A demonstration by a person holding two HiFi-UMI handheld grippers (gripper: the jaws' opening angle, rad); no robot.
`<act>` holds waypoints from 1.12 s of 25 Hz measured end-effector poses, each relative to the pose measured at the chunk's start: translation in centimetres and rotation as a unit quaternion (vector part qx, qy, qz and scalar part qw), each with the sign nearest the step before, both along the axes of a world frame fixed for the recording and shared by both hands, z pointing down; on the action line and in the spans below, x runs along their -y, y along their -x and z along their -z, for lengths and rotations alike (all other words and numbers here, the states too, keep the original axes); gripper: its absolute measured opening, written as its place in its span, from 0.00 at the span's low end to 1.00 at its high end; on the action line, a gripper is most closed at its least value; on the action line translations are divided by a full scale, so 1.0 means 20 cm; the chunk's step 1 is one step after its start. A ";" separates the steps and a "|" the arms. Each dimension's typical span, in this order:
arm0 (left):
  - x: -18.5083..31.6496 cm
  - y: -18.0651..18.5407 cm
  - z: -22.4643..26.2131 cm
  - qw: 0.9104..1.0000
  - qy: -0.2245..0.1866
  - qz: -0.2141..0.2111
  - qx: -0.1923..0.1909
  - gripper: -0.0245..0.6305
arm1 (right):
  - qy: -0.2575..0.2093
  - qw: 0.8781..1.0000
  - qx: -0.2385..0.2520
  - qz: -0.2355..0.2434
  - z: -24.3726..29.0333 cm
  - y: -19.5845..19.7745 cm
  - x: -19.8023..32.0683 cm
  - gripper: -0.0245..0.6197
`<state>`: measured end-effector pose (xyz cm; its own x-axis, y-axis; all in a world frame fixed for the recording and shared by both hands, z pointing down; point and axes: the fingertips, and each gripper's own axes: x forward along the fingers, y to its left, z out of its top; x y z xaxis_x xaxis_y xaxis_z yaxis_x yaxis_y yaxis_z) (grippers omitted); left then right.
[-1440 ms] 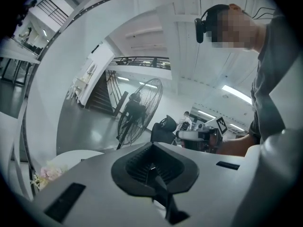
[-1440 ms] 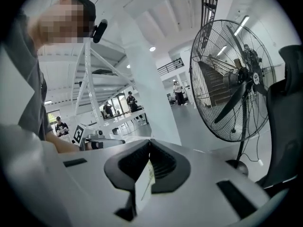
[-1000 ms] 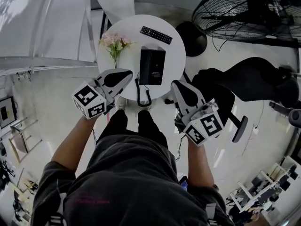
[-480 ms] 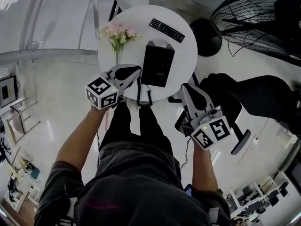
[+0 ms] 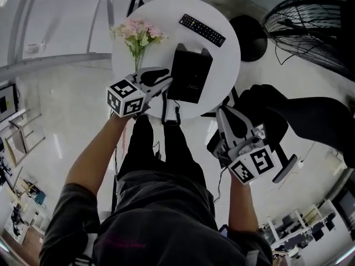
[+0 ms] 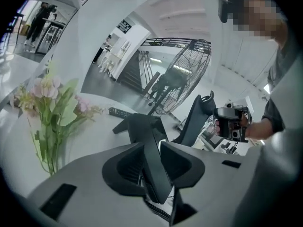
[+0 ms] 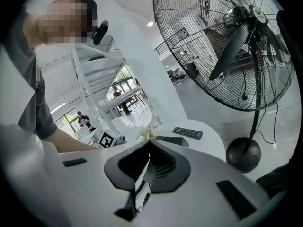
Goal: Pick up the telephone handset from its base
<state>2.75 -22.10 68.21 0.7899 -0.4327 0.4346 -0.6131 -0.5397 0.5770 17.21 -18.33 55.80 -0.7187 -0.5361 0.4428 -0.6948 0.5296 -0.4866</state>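
Straddling handset near table rim, left gripper fingers just opened; right gripper clenched, off-table.

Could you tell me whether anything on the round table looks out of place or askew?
Nothing is spilled or damaged. The only oddity is the coiled cord of the telephone, which droops over the near edge of the table; the flowers and remote look orderly.

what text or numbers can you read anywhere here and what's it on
No text reads clearly.
Shirt: pink print on the back, too blurred to read.
Remote: button marks, too small to read.
Telephone: a pale mark, too small to read.
Wall sign: white marks on black, too blurred to read.
Cubes: black and white square patterns, no letters or numbers.
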 end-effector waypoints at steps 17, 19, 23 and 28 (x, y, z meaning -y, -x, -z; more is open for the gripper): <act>0.02 -0.09 -0.19 0.995 0.076 -0.031 -0.062 0.23 | 0.030 1.000 0.003 -0.005 -0.11 0.03 -0.05 0.07; 0.01 -0.09 -0.19 0.993 0.084 -0.032 -0.072 0.22 | 0.032 0.999 0.007 -0.008 -0.11 0.04 -0.05 0.07; 0.00 -0.09 -0.17 0.990 0.100 -0.026 -0.095 0.18 | 0.033 0.999 0.011 -0.014 -0.10 0.06 -0.06 0.07; 0.00 -0.09 -0.16 0.987 0.111 -0.015 -0.114 0.16 | 0.030 0.999 0.006 -0.021 -0.08 0.05 -0.08 0.07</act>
<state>4.46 -22.06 71.41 0.8895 -0.3217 0.3244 -0.4384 -0.4011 0.8043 16.16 -16.72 57.36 -0.7013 -0.5383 0.4675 -0.7101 0.4692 -0.5250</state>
